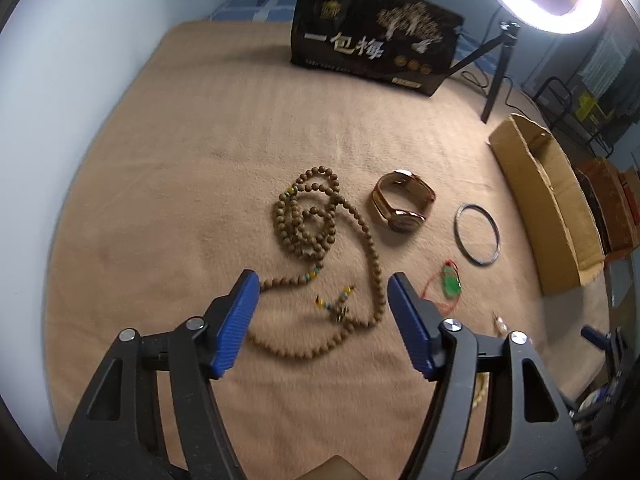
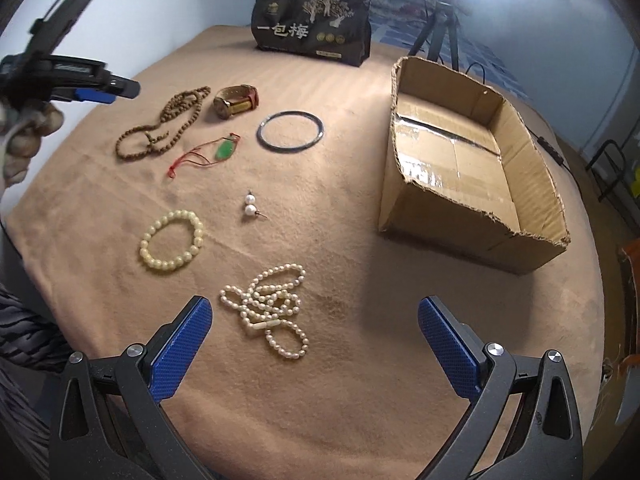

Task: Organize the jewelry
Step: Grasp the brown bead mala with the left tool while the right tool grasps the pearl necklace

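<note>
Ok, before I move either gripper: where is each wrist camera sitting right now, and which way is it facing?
Left wrist: rides behind the open left gripper, low over the tan blanket, facing the wooden bead necklace and gold watch; its own blue fingers show.
Right wrist: behind the open right gripper, higher, facing the pearl necklace and cardboard box; the left gripper and hand appear at upper left.
Shared: beads, watch, dark bangle, green pendant, box, black bag.
</note>
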The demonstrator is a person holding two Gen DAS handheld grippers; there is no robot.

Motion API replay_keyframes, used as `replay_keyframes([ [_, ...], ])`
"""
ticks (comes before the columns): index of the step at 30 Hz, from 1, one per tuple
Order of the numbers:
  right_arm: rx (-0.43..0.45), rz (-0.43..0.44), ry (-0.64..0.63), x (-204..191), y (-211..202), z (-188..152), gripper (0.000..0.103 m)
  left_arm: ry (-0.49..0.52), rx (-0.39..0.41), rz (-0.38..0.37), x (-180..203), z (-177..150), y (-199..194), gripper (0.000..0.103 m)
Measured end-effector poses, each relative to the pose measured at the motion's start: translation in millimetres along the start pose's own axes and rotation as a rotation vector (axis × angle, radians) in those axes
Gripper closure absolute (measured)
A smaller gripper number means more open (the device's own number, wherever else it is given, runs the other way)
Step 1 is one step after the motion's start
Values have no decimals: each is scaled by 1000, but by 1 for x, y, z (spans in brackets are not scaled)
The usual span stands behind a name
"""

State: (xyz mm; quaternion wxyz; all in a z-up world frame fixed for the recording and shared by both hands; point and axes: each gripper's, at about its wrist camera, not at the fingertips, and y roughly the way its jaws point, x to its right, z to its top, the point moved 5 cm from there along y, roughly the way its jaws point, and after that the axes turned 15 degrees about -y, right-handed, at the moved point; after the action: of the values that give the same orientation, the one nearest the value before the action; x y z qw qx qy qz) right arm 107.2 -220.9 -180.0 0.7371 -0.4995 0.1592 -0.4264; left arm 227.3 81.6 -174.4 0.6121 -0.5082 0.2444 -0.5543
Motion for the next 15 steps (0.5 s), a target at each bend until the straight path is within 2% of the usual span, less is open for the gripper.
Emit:
replay_keyframes([
  [4, -11, 8, 17, 3, 7, -3, 1, 12, -8, 27, 1, 13, 22, 35],
  [10, -15, 16, 28, 3, 10, -1, 1, -52, -48, 28, -6, 34, 50, 36],
  [15, -22, 27, 33, 4, 14, -3, 1, 14, -78, 61, 0, 29, 68, 37],
])
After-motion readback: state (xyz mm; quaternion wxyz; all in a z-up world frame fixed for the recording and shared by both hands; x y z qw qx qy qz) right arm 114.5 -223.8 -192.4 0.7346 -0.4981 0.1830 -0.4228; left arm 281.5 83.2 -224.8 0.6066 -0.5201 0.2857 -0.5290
